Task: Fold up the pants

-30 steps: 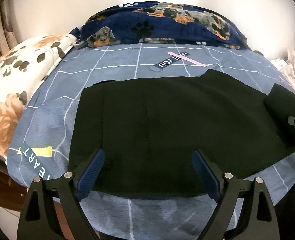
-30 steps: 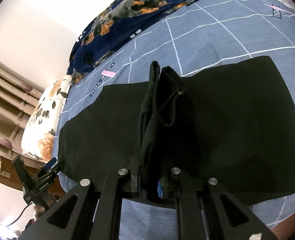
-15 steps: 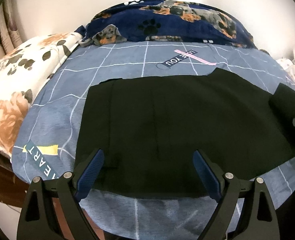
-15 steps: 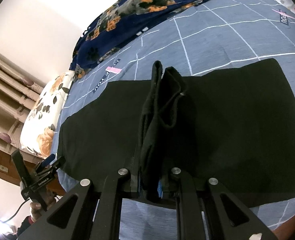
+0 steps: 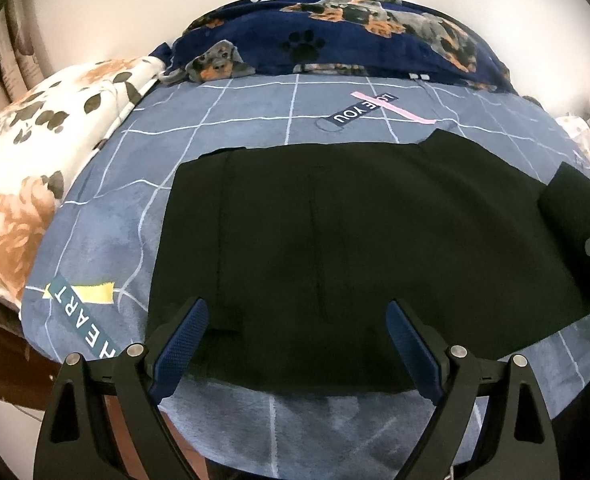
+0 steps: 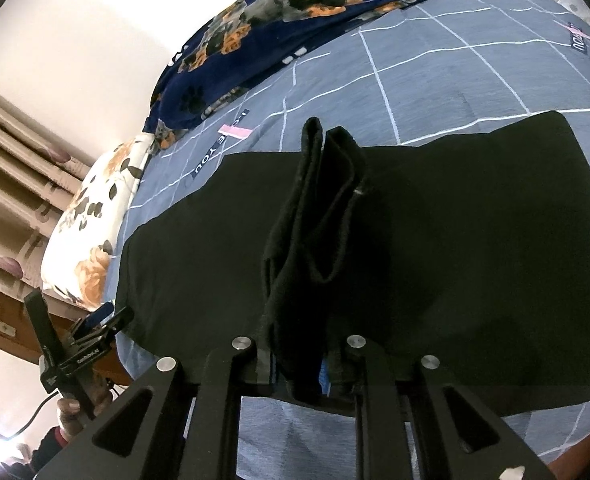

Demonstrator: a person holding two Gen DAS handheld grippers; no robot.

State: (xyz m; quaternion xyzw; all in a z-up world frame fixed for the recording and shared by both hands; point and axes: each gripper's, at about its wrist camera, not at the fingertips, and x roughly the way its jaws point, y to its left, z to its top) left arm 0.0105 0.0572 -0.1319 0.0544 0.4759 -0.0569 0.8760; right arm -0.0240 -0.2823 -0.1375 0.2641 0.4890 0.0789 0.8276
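Blue-grey checked bedsheet [image 5: 255, 120] carries the black pants [image 5: 355, 240], which lie flat across it.

We hold the left gripper [image 5: 295, 340] with its blue-padded fingers [image 5: 179, 344] wide apart and nothing between them; the near hem of the pants lies just ahead of and between the fingers. Our right gripper [image 6: 307, 360] has its jaws closed on a bunched fold of the pants [image 6: 319, 220], and this fold stands up from the jaws, above the flat part of the garment that spreads out on both sides. Beyond the pants we see a navy dog-print blanket [image 5: 355, 36] against the wall, and to the left of the left gripper a floral pillow [image 5: 35, 160].
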